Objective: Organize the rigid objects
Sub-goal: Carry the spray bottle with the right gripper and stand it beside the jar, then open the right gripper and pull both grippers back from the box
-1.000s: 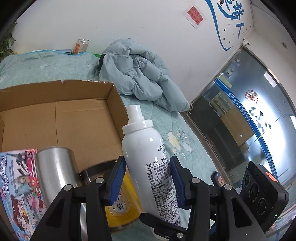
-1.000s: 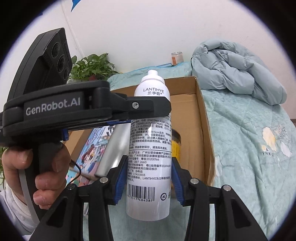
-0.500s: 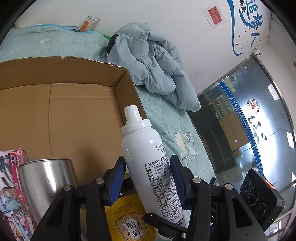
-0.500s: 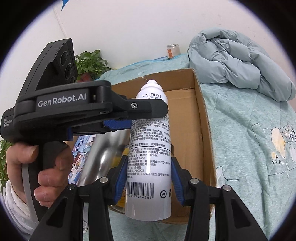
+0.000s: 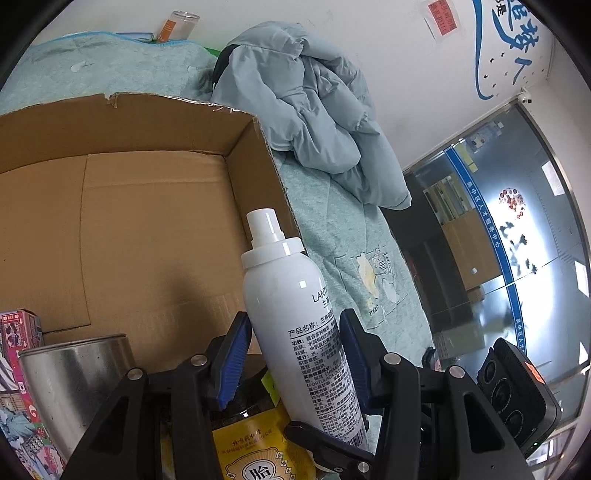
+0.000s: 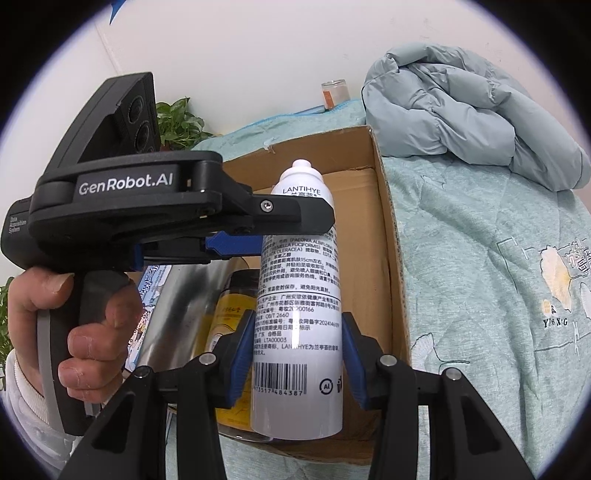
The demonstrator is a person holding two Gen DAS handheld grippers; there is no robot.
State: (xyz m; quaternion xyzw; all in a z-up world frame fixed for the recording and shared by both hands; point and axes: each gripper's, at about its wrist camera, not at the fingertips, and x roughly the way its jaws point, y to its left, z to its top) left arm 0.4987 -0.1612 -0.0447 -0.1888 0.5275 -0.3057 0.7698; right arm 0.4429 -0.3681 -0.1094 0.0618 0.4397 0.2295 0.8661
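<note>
A white LANTIHYE spray bottle [image 5: 295, 314] [image 6: 299, 332] stands upright over the near right corner of an open cardboard box [image 5: 147, 122] [image 6: 388, 229]. My right gripper [image 6: 298, 321] is shut on its lower body, blue pads on both sides. My left gripper [image 5: 293, 321] [image 6: 303, 225] is shut on the bottle higher up, coming in from the left. A hand holds the left gripper's handle. Inside the box lie a steel cup [image 5: 70, 376] [image 6: 184, 295], a yellow-labelled jar [image 5: 255, 443] [image 6: 232, 306] and colourful picture books [image 5: 18, 332].
The box sits on a pale green bedspread [image 6: 480, 295]. A crumpled grey-blue jacket [image 5: 314, 103] [image 6: 461, 103] lies behind its right side. A small glass jar [image 5: 177, 24] with an orange label and a potted plant [image 6: 177, 122] stand by the wall. A glass door [image 5: 517, 240] is at right.
Both grippers have sunk with the bottle and moved closer to the box, which now looks larger. The cup and jar sit nearer beneath the bottle. Both grips are unchanged.
</note>
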